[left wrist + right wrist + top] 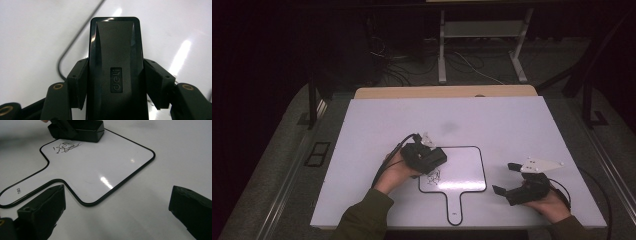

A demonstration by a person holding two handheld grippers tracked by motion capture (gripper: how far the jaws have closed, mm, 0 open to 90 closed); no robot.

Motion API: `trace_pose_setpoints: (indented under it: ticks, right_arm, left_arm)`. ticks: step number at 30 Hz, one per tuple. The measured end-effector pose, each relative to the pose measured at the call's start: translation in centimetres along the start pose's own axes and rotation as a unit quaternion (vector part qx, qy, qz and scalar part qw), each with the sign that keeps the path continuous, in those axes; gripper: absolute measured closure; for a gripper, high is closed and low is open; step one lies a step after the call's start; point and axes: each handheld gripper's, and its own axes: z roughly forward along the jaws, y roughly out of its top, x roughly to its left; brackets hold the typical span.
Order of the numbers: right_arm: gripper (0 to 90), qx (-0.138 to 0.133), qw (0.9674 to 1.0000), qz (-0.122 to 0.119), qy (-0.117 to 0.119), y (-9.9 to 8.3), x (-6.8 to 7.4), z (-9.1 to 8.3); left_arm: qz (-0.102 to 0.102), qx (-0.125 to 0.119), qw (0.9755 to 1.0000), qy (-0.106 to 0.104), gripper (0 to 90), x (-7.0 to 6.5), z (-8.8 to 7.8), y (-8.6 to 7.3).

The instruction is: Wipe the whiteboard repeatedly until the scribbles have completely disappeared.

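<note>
- R gripper (pixel 504 178) nearest cam, jaws spread wide, nothing betw them, just R of the small whiteboard (pixel 462 170).
- L gripper (pixel 432 159) clamped on black eraser (pixel 116 67), at whiteboard's top-L corner by the scribble (pixel 65 146).
- Whiteboard lies flat on white tabletop (pixel 512 125); beyond it dark room, grey floor w/ cables (pixel 412 65).

The eraser (pixel 116 75) runs off the left gripper view's bottom edge.
</note>
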Motion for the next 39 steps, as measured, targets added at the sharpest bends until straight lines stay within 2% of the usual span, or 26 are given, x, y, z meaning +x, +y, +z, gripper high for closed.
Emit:
trace_pose_setpoints:
  ticks: [6, 9, 12, 17, 19, 25, 27, 32, 34, 36, 39]
  right_arm:
    - [0.0, 0.0, 1.0, 0.001, -0.001, 0.0, 0.0, 0.0]
    - [0.0, -0.001, 1.0, 0.0, -0.002, 0.0, 0.0, 0.0]
    - [0.0, 0.0, 1.0, 0.0, -0.002, 0.0, 0.0, 0.0]
    - [0.0, 0.0, 1.0, 0.001, -0.003, 0.0, 0.0, 0.0]
    - [0.0, 0.0, 1.0, 0.001, -0.002, 0.0, 0.0, 0.0]
    - [0.0, -0.001, 1.0, 0.001, -0.002, 0.0, -0.1, 0.0]
    - [0.0, -0.001, 1.0, 0.0, -0.003, 0.0, 0.0, 0.0]
    - [0.0, -0.001, 1.0, 0.0, -0.003, 0.0, 0.0, -0.1]
    - [0.0, -0.001, 1.0, 0.0, -0.004, 0.0, -0.1, -0.1]
    - [0.0, -0.001, 1.0, 0.0, -0.003, 0.0, -0.1, -0.1]
    - [0.0, -0.001, 1.0, 0.0, -0.003, 0.0, -0.1, 0.0]
  left_arm:
    - [0.01, -0.003, 0.9998, -0.015, 39.9, -2.1, -0.6, -0.8]
    - [0.016, 0.0, 0.9997, -0.018, 39.8, -2.6, -0.9, -1.1]
    - [0.007, -0.007, 0.9997, -0.023, 39.9, -2.2, -0.7, -1.0]
    - [0.004, -0.006, 0.9998, -0.016, 39.8, -1.2, -0.3, -0.5]
    - [0.008, -0.005, 0.9999, -0.012, 39.8, -1.5, -0.3, -0.4]
    - [0.025, -0.006, 0.9991, -0.033, 39.8, -3.6, -0.4, -0.5]
    - [0.02, -0.008, 0.9991, -0.037, 39.9, -3.4, -0.4, -0.5]
    - [0.004, -0.009, 0.9999, -0.009, 39.9, -1.7, -0.3, -0.6]
    - [-0.001, -0.008, 0.9999, -0.009, 39.9, -1.4, -0.4, -0.6]
    - [0.006, -0.007, 0.9999, -0.005, 39.9, -1.8, -0.4, -0.6]
    - [0.016, -0.005, 0.9997, -0.017, 39.8, -2.9, -0.5, -0.8]
